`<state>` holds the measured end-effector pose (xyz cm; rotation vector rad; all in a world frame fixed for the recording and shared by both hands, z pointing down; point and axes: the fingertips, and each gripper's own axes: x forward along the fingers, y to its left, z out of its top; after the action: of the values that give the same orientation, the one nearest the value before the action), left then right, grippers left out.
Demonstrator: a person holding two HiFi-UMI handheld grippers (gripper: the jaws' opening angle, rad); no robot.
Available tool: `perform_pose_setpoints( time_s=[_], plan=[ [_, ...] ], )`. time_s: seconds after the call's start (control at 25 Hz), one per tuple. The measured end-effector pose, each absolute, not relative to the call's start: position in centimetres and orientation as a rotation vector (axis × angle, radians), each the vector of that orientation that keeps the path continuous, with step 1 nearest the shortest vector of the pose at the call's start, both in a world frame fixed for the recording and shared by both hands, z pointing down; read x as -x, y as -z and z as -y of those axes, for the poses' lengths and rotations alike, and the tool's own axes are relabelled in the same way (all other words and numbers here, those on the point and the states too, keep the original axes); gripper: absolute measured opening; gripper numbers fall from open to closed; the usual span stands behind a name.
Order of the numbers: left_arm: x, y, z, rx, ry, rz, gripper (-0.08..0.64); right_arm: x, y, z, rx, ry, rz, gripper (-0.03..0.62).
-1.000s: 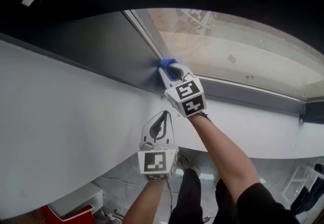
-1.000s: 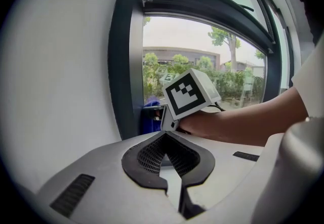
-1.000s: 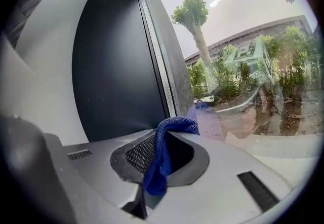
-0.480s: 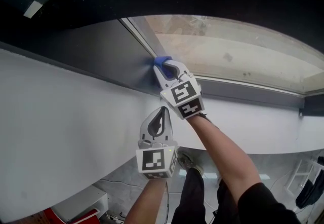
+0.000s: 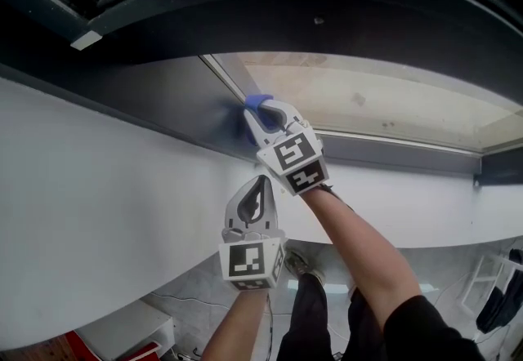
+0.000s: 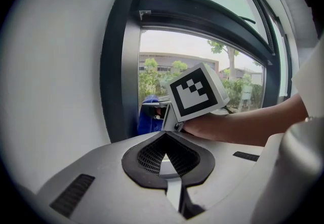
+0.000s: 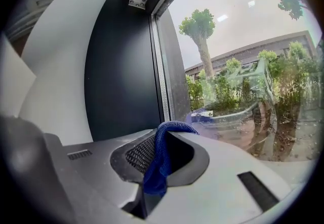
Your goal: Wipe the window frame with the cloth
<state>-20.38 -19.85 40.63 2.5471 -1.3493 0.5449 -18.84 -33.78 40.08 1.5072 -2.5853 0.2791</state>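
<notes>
A blue cloth (image 5: 254, 104) is pinched in my right gripper (image 5: 260, 116), which is shut on it and presses it against the dark grey window frame (image 5: 176, 98) where the upright meets the glass. In the right gripper view the cloth (image 7: 159, 159) hangs folded between the jaws, close to the frame's upright (image 7: 121, 81). My left gripper (image 5: 261, 186) is shut with nothing in it, held below the right one in front of the white wall. From the left gripper view I see the cloth (image 6: 149, 119) on the frame (image 6: 120, 66) and the right gripper's marker cube (image 6: 197, 91).
The window glass (image 7: 243, 66) stretches to the right, with trees and a building outside. A white wall (image 5: 98, 188) runs below the frame. A dark upper frame (image 5: 286, 0) overhangs above. Far below lie a grey floor (image 5: 204, 302) and the person's legs.
The right gripper has slid the cloth a little to the left along the frame. The head view has tilted upward. The left gripper has barely moved.
</notes>
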Motion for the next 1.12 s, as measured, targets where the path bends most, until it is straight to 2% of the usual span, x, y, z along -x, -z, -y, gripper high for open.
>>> perform_pose_setpoints(
  time_s=[1.12],
  plan=[
    [21.1,-35.3,20.3,-2.585,-0.473,1.374,0.003,19.7,-31.6,34.3,-1.544,-0.262,2.687,0.032]
  ],
)
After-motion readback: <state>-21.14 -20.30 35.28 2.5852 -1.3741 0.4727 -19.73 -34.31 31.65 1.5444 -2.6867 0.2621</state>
